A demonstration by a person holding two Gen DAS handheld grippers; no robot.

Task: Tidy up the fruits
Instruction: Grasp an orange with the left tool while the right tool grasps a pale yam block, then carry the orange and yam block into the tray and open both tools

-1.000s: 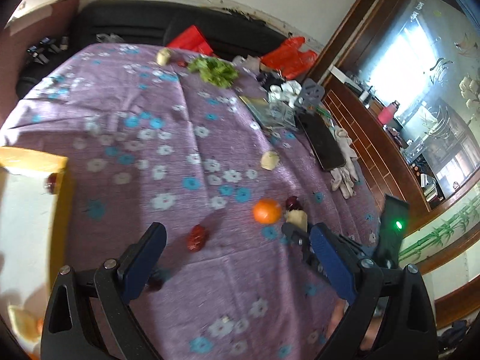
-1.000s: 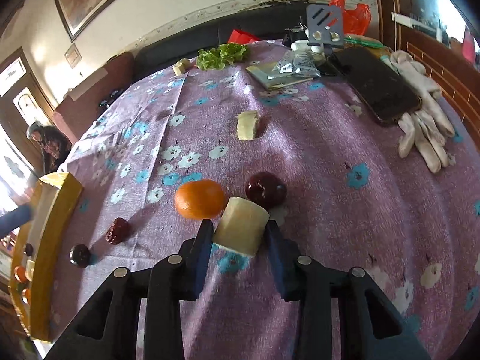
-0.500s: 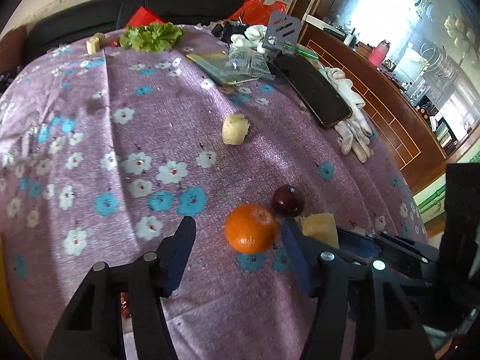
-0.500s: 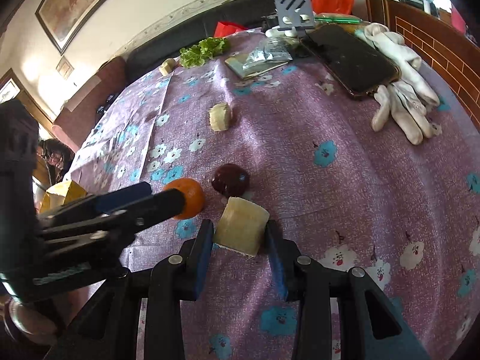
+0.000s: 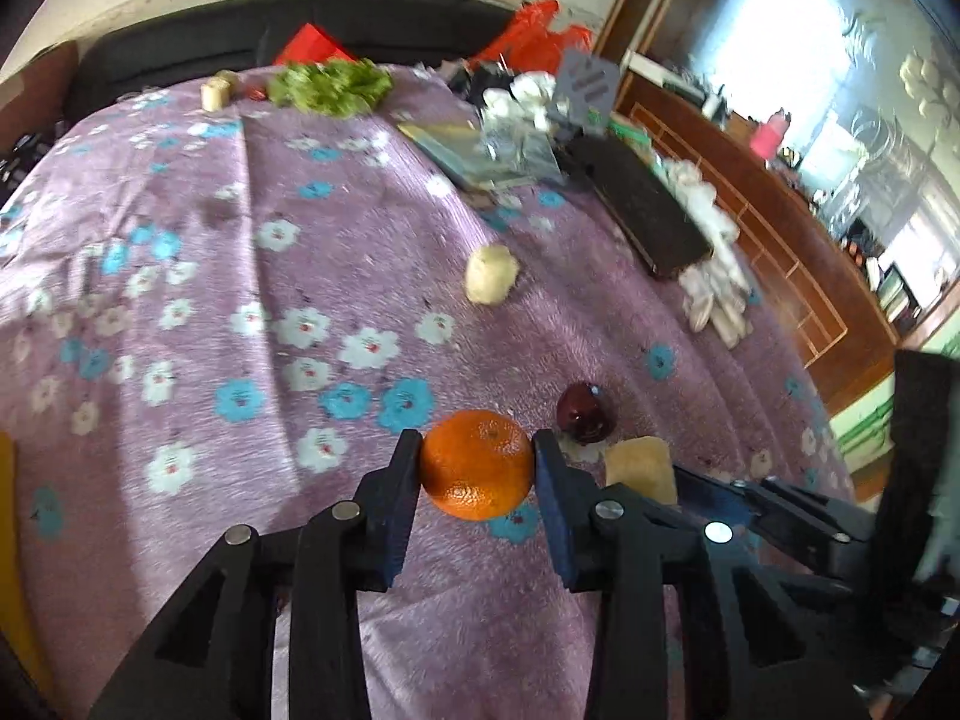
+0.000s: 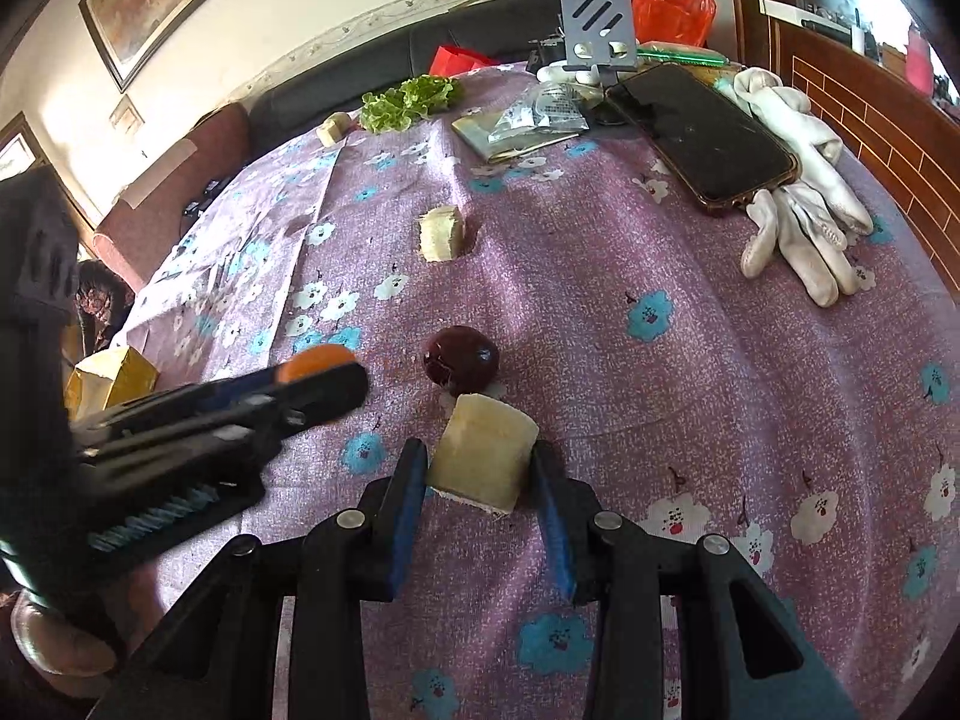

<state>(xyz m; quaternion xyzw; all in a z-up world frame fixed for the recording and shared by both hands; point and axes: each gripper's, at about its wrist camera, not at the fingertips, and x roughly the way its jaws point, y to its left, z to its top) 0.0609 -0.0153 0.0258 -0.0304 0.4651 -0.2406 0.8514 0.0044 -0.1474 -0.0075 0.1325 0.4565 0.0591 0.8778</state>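
Observation:
My left gripper (image 5: 475, 463) is shut on an orange (image 5: 477, 463) that rests on the purple flowered tablecloth (image 5: 252, 276). My right gripper (image 6: 480, 468) is shut on a pale cut fruit chunk (image 6: 483, 459); that chunk also shows in the left wrist view (image 5: 639, 469). A dark red round fruit (image 6: 461, 358) lies just beyond both. Another pale chunk (image 6: 441, 233) lies farther out mid-table. In the right wrist view the left gripper (image 6: 336, 384) comes in from the left, with the orange (image 6: 315, 357) mostly hidden behind its finger.
A phone (image 6: 702, 135) and white gloves (image 6: 801, 216) lie at the right. Lettuce (image 6: 411, 101), a small pale piece (image 6: 333, 127), packets (image 6: 528, 120) and a phone stand (image 6: 599, 30) sit at the far edge. A yellow box (image 6: 111, 378) is at the left.
My left gripper swung in from the left of the table to the orange and closed on it. My right gripper stayed shut on the pale chunk.

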